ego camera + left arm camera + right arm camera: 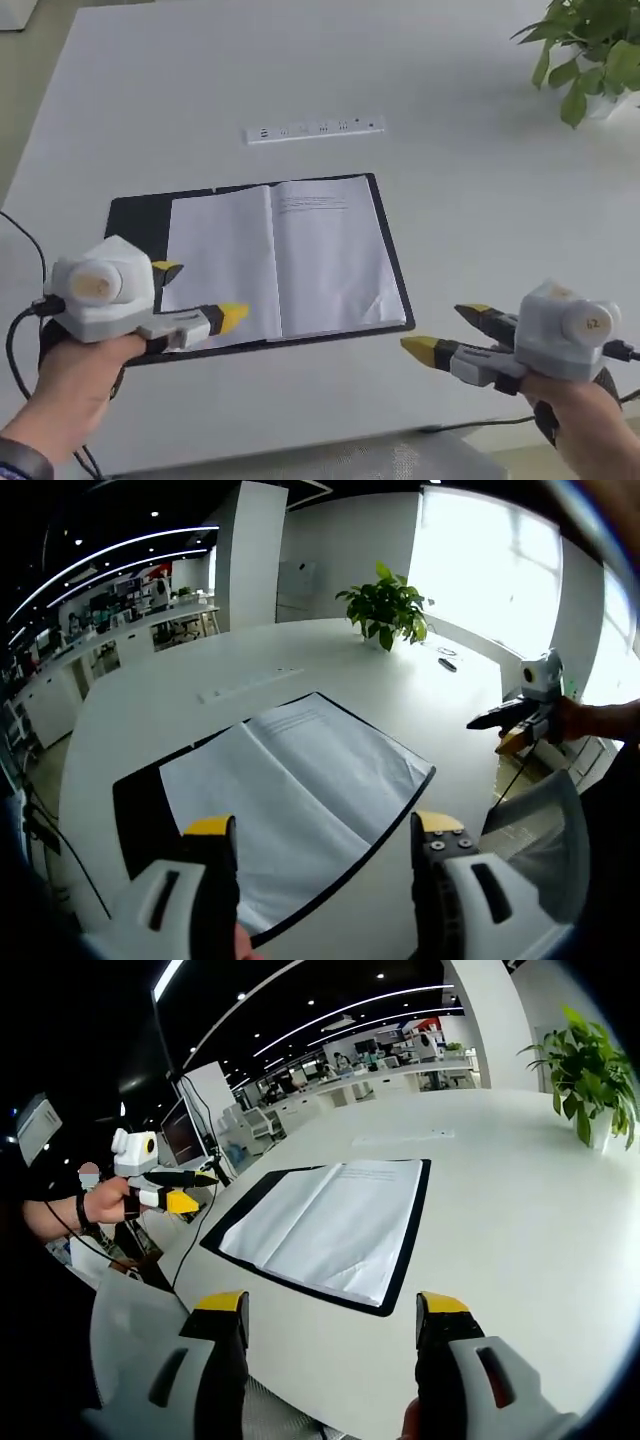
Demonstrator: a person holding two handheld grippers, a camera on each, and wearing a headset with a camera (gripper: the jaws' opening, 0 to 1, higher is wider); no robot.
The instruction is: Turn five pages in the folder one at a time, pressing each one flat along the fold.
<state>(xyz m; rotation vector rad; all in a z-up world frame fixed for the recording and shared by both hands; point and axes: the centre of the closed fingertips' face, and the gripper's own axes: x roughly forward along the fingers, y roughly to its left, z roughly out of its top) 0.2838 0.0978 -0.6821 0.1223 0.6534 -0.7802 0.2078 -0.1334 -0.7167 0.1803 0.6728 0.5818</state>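
On the white table point(480, 200) before me the folder point(130, 222) lies open and flat, black cover down, white sheets spread either side of the fold point(272, 260). My left gripper point(198, 292) hovers over its near left corner, jaws spread wide and holding nothing. My right gripper point(444, 330) hangs just off the near right corner, likewise agape and empty. The right-hand page point(330, 250) looks thin, light and floppy, I judge: easy to crease, and apt to come up two at a time. Its lower outer corner point(388, 300) seems slightly lifted, so there I would pinch one sheet, gently, then stroke along the fold.
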